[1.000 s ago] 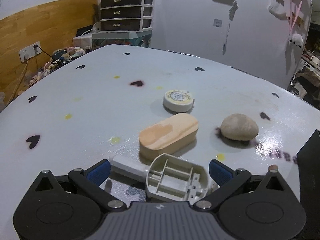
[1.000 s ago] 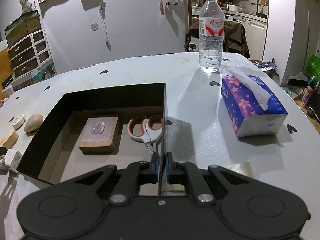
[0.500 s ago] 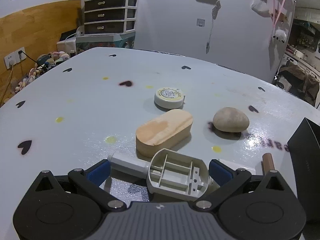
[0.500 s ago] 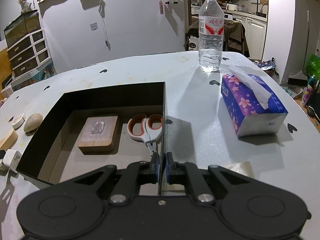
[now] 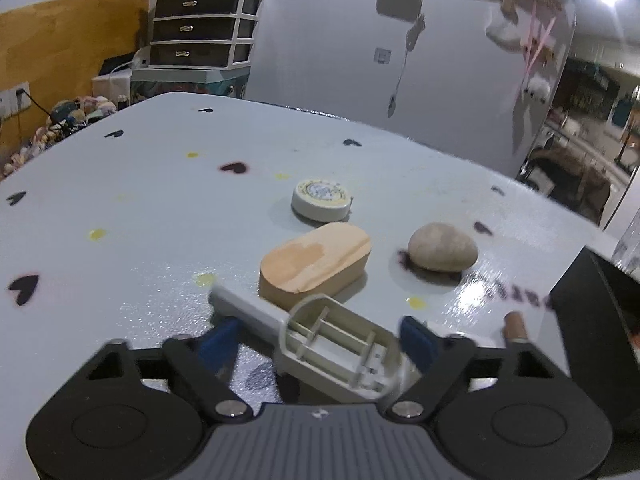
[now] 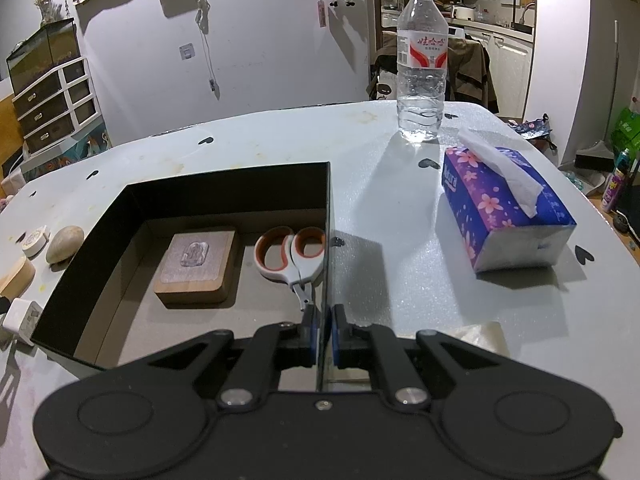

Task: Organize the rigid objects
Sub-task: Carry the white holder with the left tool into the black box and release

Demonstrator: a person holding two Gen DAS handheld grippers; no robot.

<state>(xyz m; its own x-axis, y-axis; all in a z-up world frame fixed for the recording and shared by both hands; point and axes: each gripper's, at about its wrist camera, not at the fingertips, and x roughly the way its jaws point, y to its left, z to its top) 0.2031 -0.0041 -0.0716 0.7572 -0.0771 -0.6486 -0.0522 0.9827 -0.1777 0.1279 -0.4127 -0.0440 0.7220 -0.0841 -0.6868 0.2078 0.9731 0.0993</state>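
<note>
Scissors (image 6: 294, 256) lie right of the wooden block (image 6: 196, 266) inside the box (image 6: 224, 190).

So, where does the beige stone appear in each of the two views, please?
Left wrist view: the beige stone lies right of centre on the table, to the right of the oval wooden block.
Right wrist view: the stone is at the far left edge, just outside the left wall of the black box.
Shared landmark: the round white tin, lying next to the stone in both.
</note>
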